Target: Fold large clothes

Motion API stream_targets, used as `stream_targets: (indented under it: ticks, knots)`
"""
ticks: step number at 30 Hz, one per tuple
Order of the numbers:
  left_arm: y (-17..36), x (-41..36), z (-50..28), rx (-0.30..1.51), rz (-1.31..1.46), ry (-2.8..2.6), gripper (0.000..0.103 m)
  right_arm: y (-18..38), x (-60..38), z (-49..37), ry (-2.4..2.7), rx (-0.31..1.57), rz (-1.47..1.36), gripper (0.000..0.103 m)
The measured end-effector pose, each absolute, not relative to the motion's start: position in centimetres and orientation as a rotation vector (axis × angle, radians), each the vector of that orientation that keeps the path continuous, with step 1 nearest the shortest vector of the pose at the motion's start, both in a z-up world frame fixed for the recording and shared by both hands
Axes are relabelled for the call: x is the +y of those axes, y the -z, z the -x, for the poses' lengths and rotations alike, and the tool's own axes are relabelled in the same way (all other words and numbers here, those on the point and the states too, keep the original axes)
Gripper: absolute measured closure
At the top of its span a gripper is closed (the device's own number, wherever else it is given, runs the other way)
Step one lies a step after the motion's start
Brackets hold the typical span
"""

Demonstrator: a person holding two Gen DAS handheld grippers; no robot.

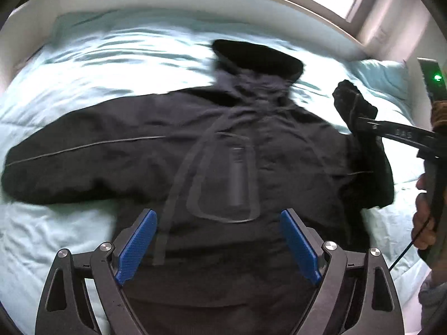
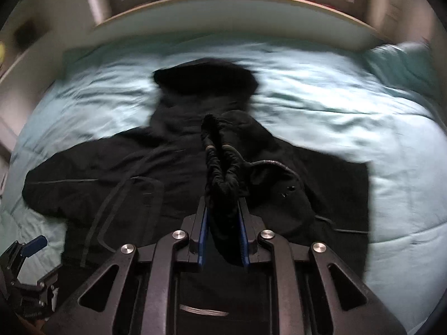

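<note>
A black hooded jacket (image 1: 223, 145) lies spread face-up on a bed (image 1: 83, 64) covered in pale aqua, wrinkled bedding; its hood (image 2: 205, 76) points toward the upper middle of both frames. The step in hand looks like the sleeve fold. The right gripper (image 2: 223, 195) is clamped nearly closed on a bunched sleeve cuff (image 2: 220, 150), lifted above the chest; in the left wrist view this sleeve rises at the right of the frame, pinched in the same gripper's dark fingers. The left gripper (image 1: 219, 240) stands wide open over the lower torso, holding nothing, its blue textured pads (image 1: 137, 247) on either side of a drawcord (image 1: 178, 184).

Next, the raised sleeve probably needs carrying across and laying flat over the chest, while the other sleeve (image 1: 69, 162), stretched toward the left of the frame, waits.

The fabric looks matte, soft and thick, with thin grey piping along the sleeve and a curved outline around a chest pocket (image 1: 226, 178). The cuff appears ribbed and gathered.
</note>
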State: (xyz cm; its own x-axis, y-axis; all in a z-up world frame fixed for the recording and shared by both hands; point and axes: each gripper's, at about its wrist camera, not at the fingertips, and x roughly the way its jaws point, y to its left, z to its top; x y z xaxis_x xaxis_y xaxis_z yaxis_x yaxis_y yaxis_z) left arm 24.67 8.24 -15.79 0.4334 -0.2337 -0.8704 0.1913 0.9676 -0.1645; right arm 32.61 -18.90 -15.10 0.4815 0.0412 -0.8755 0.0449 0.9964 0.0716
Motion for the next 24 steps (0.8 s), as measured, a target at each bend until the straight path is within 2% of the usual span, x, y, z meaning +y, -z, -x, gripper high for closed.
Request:
stream_targets:
  ticks: [9, 13, 15, 16, 17, 19, 21, 24]
  knots:
    - [18.0, 19.2, -26.2, 1.142, 0.044, 0.233, 0.013, 21.4, -3.7, -38.4, -0.082, 1.154, -0.105, 0.082]
    - [19.2, 21.3, -28.2, 1.151, 0.055, 0.235, 0.013, 24.7, 0.8, -40.6, -0.097, 1.223, -0.063, 0.080]
    - [19.7, 21.9, -29.1, 1.160, 0.069, 0.230, 0.013, 27.2, 2.1, -41.3, -0.121, 1.290, -0.056, 0.073]
    - [20.1, 22.3, -29.7, 1.166, 0.080, 0.223, 0.013, 28.7, 2.7, -41.7, -0.148, 1.331, -0.066, 0.065]
    - [20.4, 22.5, -30.1, 1.168, 0.088, 0.220, 0.013, 29.8, 3.1, -42.0, -0.172, 1.366, -0.073, 0.050]
    - [20.8, 22.8, -30.9, 1.168, 0.100, 0.219, 0.013, 31.4, 3.7, -42.2, -0.208, 1.393, -0.045, 0.038]
    - [21.4, 22.7, -32.0, 1.176, 0.097, 0.222, 0.013, 31.5, 4.1, -42.1, -0.234, 1.394, -0.013, 0.035]
    - [21.5, 22.0, -33.3, 1.169, 0.076, 0.240, 0.013, 28.1, 2.8, -40.6, -0.313, 1.319, -0.041, 0.035]
